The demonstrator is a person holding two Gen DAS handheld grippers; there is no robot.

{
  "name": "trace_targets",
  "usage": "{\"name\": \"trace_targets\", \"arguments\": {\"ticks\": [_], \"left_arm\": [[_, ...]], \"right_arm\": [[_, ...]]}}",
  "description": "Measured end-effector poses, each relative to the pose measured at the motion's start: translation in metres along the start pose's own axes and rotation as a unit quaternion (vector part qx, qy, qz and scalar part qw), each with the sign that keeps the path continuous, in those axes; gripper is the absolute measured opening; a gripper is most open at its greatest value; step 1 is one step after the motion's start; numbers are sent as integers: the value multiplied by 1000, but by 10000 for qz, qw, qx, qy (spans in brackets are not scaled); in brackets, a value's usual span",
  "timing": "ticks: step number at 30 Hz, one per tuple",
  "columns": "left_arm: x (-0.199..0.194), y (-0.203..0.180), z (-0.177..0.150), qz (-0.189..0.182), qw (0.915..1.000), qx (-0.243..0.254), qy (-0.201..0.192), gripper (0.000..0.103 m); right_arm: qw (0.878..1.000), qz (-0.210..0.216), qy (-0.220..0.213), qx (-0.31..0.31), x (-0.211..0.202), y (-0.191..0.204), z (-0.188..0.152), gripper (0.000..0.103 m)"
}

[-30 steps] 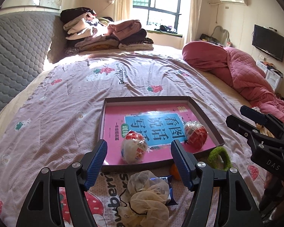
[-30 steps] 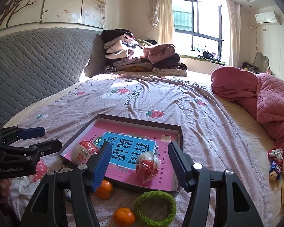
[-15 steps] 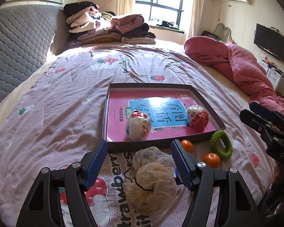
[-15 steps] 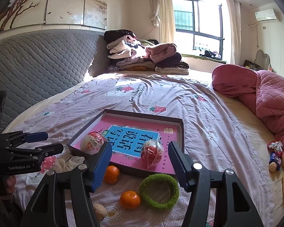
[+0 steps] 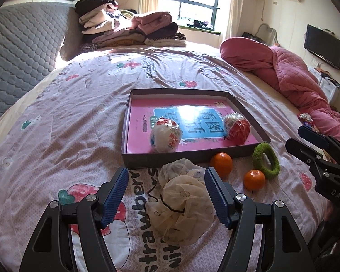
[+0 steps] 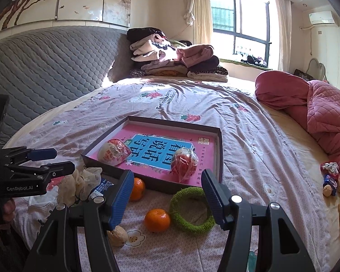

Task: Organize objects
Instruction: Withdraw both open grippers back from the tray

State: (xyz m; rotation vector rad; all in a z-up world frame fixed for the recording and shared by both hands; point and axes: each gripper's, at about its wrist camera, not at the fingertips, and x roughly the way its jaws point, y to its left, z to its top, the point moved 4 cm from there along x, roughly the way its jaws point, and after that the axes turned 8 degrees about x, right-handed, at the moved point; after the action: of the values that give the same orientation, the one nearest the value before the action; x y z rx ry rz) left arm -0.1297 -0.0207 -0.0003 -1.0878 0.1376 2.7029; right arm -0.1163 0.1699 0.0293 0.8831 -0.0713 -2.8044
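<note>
My left gripper [image 5: 165, 195] hangs with its fingers spread wide and nothing between them, just above the bed [image 5: 56, 117] and over a crumpled cream mesh bag [image 5: 181, 204] that lies loose on the quilt, with a blue packet [image 6: 100, 187] tucked partly under it. Beyond that sits the shallow dark tray [image 5: 129, 117], and I judge the sorting well begun but not finished: a pink book [image 5: 142, 113] lines the tray's floor, and two wrapped round items rest on it, the pale one [image 5: 166, 134] toward the left and the red one [image 5: 236, 128] toward the right. Everything else is outside the tray. One orange [image 5: 221, 162] lies just beside the tray's near wall, a second orange [image 5: 254, 179] sits a little nearer to me, and a green fuzzy ring [image 5: 266, 157] lies next to them near the tray's right corner. A walnut [image 6: 117, 235] rests close under my right gripper [image 6: 167, 196], whose fingers are likewise wide apart and holding nothing. So two things are in, by my reckoning, and the bag, packet, oranges, ring and walnut remain.
</note>
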Motion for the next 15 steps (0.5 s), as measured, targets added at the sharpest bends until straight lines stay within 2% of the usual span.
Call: {"name": "trace_targets", "arguments": {"ticks": [15], "left_arm": [[3, -10, -15, -106, 9997, 115, 169, 71]], "right_arm": [[9994, -146, 299, 108, 8, -15, -17, 61]]}}
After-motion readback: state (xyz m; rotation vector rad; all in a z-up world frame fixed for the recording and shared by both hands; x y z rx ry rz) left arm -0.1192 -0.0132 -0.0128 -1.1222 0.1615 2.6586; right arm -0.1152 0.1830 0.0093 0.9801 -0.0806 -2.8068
